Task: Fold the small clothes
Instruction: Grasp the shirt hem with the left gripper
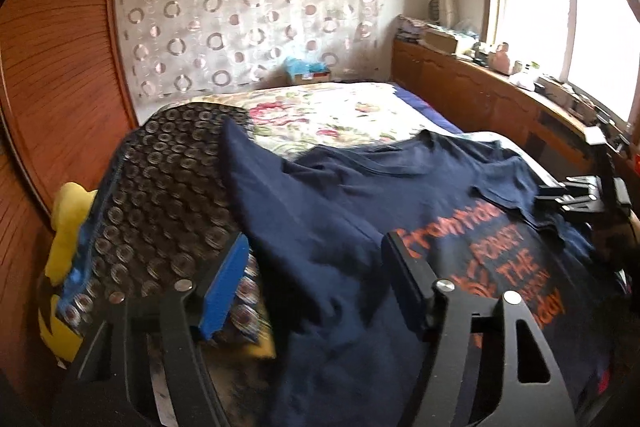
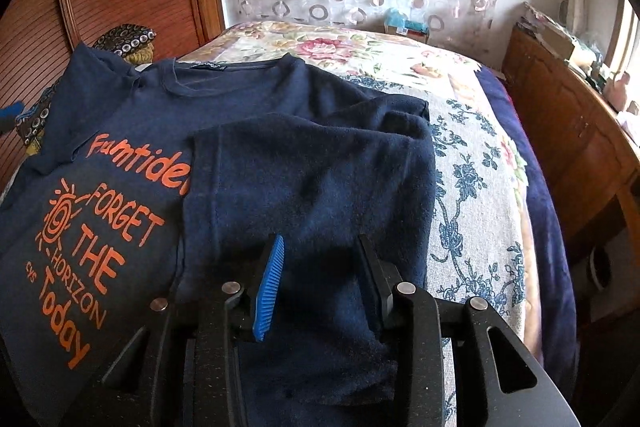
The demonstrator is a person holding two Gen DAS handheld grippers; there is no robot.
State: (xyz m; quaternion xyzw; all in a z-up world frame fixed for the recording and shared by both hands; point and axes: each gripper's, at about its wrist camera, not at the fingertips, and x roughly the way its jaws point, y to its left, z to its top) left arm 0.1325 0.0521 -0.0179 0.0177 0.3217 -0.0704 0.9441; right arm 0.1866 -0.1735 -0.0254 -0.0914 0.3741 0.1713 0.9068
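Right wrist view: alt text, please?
A navy T-shirt with orange print lies on a floral bedspread, its right side folded inward over the front. The right gripper hovers with parted jaws over the fold.

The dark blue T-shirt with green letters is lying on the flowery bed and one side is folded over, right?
Nearly. The letters on the dark blue T-shirt are orange, not green, as the right wrist view shows. It does lie on the flowery bed with one side folded over.

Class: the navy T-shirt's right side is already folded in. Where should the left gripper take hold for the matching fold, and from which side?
Take the left sleeve at its outer edge, coming in from the patterned cushion side. It still lies spread, unlike the folded flap.
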